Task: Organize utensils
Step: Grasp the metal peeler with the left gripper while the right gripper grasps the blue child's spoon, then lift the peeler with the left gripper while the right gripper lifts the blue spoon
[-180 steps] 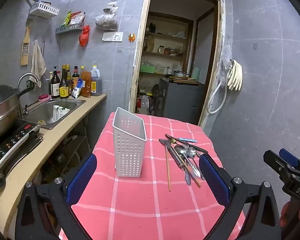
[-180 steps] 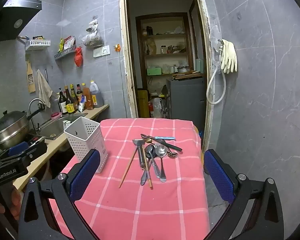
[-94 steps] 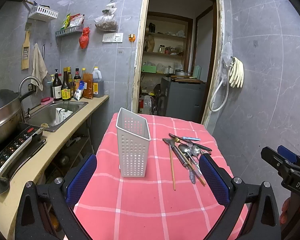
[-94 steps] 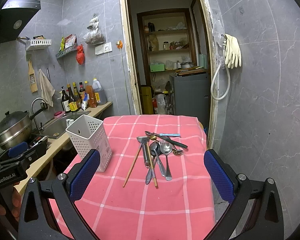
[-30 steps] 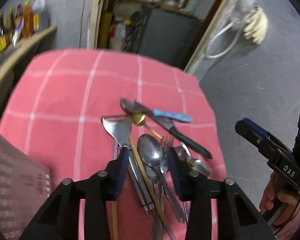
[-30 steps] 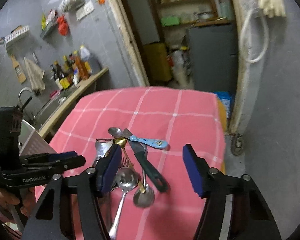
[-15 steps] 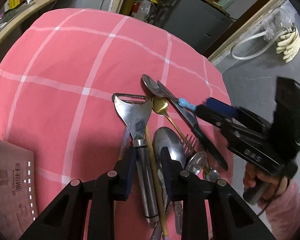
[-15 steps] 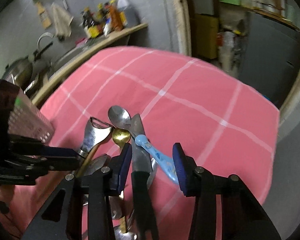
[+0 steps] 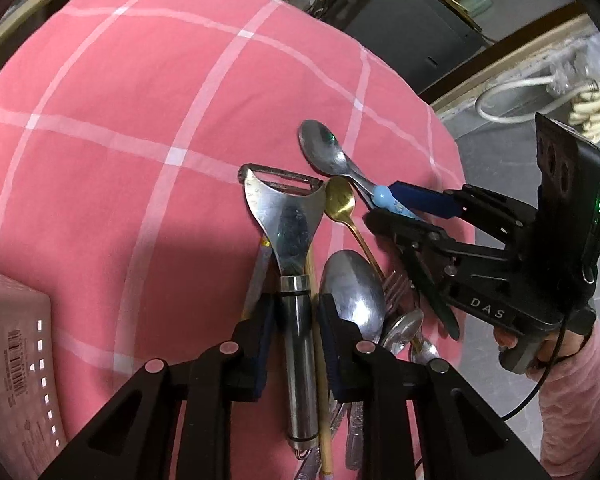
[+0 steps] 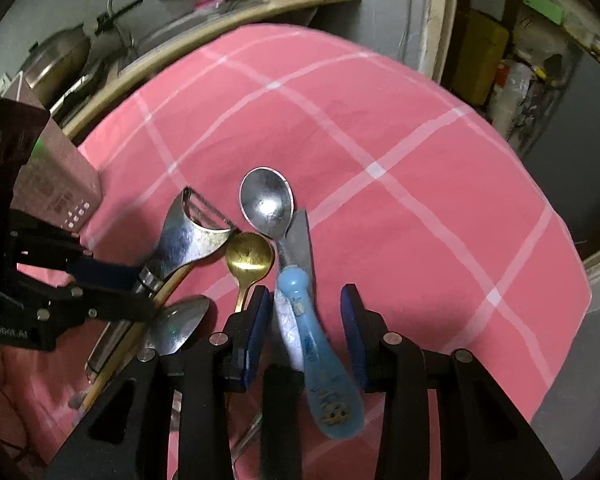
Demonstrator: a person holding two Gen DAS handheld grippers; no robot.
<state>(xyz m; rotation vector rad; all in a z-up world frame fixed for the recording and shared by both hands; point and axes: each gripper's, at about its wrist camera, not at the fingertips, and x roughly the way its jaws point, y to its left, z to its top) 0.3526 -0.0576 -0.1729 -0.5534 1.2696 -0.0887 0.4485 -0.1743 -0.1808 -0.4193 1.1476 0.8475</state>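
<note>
I have both tongs down in the pile of loose utensils on the pink checked tablecloth [image 9: 112,92]. My left tongs [image 9: 296,320] are closing around the steel peeler with the round tube handle [image 9: 298,320]; the handle lies between the two blue pads with a sliver of gap on each side, so I judge it not yet pinched. My right tongs [image 10: 304,312] are closing too, with the spoon with the pale blue plastic handle [image 10: 320,356] between the pads, nearer the left pad and still clear of the right one.

To do this well, I want each pair of pads to meet only its own piece. Just right of the left tongs lies a thin wooden chopstick [image 9: 320,360], touching the peeler handle, and beyond it the large steel spoon [image 9: 354,292]; I would keep the right pad off both. Under the blue spoon lies a knife with a grey blade [image 10: 300,236], so I would pinch high on the plastic handle and lift straight up, slowly, in case anything drags.

The white perforated plastic holder [image 9: 12,360] stands to the left of the left tongs, near at hand, and I take it for where they go.
</note>
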